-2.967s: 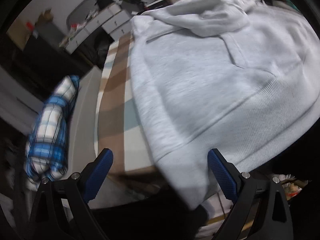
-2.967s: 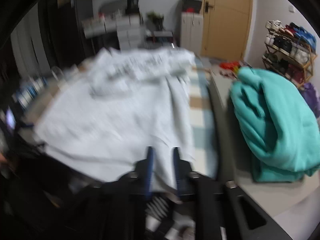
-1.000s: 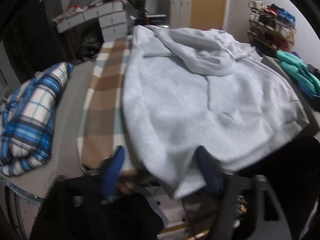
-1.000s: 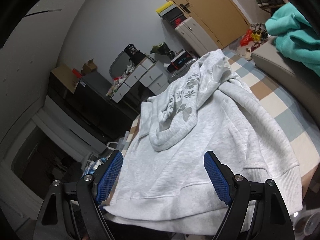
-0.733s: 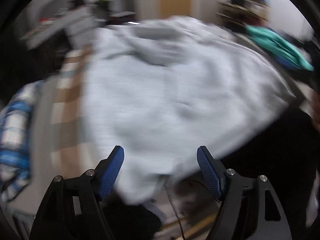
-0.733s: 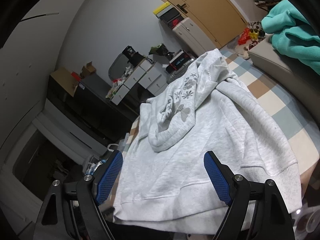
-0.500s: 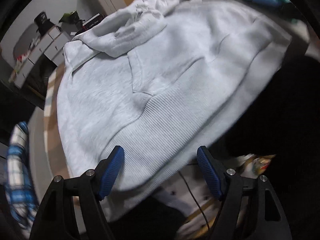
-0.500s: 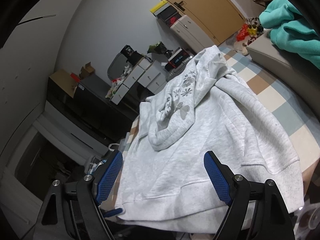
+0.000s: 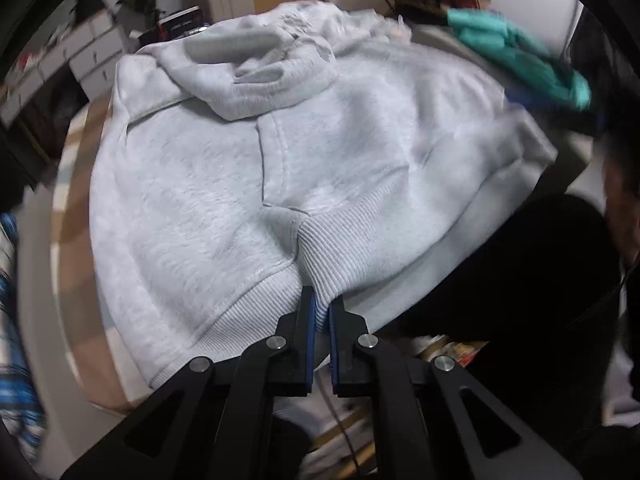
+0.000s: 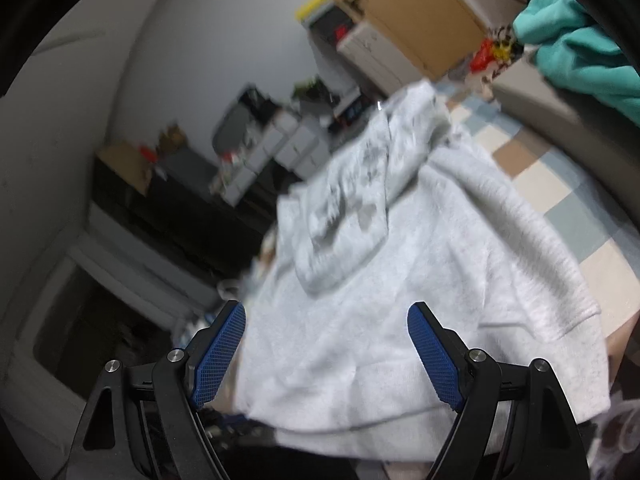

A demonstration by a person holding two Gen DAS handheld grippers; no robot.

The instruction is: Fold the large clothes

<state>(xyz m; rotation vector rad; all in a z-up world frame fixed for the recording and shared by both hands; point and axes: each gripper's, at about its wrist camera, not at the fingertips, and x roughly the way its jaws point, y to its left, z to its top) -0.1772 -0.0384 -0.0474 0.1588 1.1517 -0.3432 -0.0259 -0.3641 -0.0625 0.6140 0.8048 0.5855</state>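
A large light grey hoodie (image 9: 248, 168) lies spread over a checked cloth, its hood bunched at the far end and its ribbed hem nearest me. My left gripper (image 9: 322, 308) is shut on that ribbed hem, which puckers up between the blue pads. In the right wrist view the same hoodie (image 10: 400, 280) fills the middle, with a grey flower print on its folded hood. My right gripper (image 10: 326, 354) hovers open above the hem's near edge, nothing between its fingers.
A teal garment (image 10: 580, 44) is heaped on a grey surface at the right. Blue plaid fabric (image 9: 12, 364) shows at the left edge. The checked cloth (image 10: 568, 208) lies under the hoodie. White drawers (image 9: 84, 56) and a wooden door (image 10: 420, 12) stand at the back.
My left gripper swung to the middle of the hem, dropped onto it, and its jaws went from wide open to shut on the ribbing. The right gripper stayed open, tilting slightly.
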